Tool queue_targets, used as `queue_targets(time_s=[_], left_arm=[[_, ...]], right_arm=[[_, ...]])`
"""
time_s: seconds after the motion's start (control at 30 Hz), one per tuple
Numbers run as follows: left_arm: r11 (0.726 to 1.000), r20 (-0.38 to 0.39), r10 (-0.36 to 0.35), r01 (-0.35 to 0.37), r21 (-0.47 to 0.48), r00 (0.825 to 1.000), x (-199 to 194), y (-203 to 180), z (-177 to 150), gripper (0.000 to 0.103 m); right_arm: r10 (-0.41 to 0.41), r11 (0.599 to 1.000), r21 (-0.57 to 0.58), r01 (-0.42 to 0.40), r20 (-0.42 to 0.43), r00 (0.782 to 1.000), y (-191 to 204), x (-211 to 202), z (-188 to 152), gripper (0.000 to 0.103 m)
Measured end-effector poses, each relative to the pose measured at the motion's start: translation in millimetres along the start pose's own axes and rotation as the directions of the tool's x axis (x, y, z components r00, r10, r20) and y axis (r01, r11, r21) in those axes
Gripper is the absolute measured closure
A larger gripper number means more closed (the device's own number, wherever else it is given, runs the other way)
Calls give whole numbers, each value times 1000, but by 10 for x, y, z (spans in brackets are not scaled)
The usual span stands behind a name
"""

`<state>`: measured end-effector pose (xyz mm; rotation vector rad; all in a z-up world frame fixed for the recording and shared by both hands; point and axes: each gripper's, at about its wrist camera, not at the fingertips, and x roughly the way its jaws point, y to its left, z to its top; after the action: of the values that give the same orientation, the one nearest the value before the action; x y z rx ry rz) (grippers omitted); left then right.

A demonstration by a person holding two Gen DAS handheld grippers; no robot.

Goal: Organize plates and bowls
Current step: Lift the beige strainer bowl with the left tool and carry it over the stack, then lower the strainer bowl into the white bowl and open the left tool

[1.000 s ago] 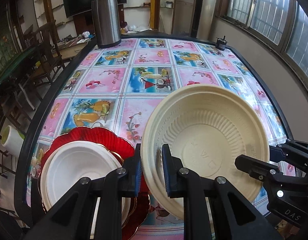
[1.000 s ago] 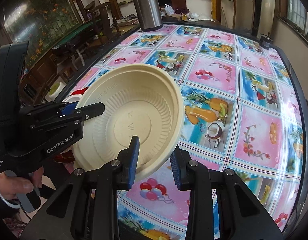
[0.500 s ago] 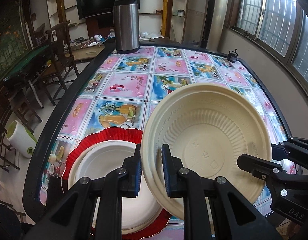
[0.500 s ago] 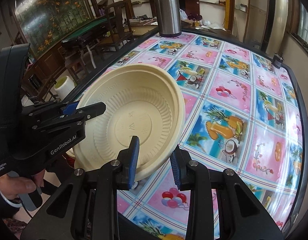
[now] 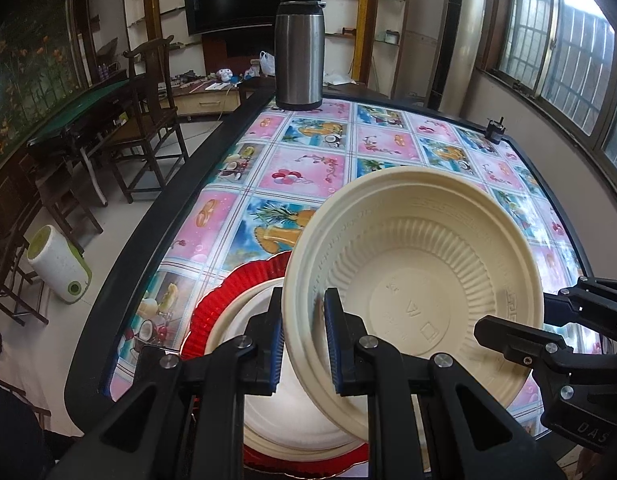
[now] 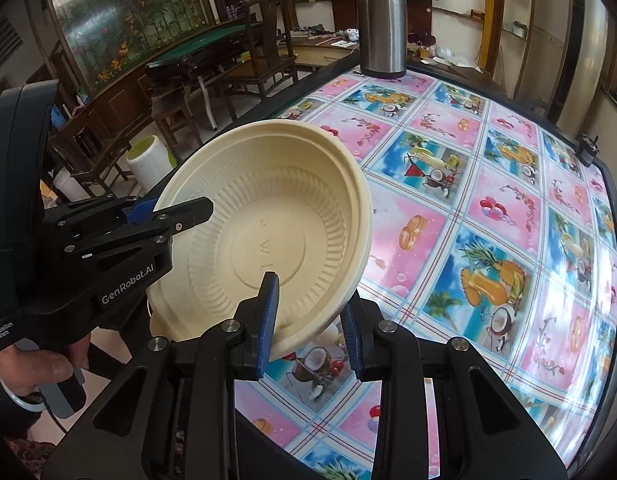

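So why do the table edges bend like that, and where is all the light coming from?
Left wrist view: the fisheye lens bows the black table edge and darkens the corners; daylight from the windows lights the cream bowl. Right wrist view: the same curving, a pale sheen on the tablecloth and glare on the glass-fronted mural; both views are sharp.
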<state>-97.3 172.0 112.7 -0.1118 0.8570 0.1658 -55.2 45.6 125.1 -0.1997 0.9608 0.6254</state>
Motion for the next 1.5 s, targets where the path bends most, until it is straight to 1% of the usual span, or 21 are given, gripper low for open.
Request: queue_targets(time_s=[0.33,0.5,0.6,0.8,1.0,1.2,1.5], left_arm=[[999,4,35,-35,-30,999,13,267,-45,85],[999,-8,36,-36,-39,999,30,353,-94,85],[999,-20,34,-35,-38,999,48,387,-122,85],[998,-35,35,-37,-43,999,75,443,-175,85],[999,-61,41,-43,-29,997,141,465,-254,85],[998,-71,59,-61,-27,996,207,485,-303,85],[998,-82,66,-68,-19,994,281,461,-334,85]], right_arm=[[21,999,-47,-22,-25,999,261,163,107,72],[26,998,-63,-28,-43,999,364,236,113,71],[26,997,-72,-30,-54,998,417,266,105,69],[25,995,-91,-32,-74,997,497,323,71,69],[31,995,-91,-40,-97,995,500,418,30,69],[33,995,-89,-44,-125,992,508,554,-6,69],[24,996,-83,-37,-146,989,481,651,-37,69]])
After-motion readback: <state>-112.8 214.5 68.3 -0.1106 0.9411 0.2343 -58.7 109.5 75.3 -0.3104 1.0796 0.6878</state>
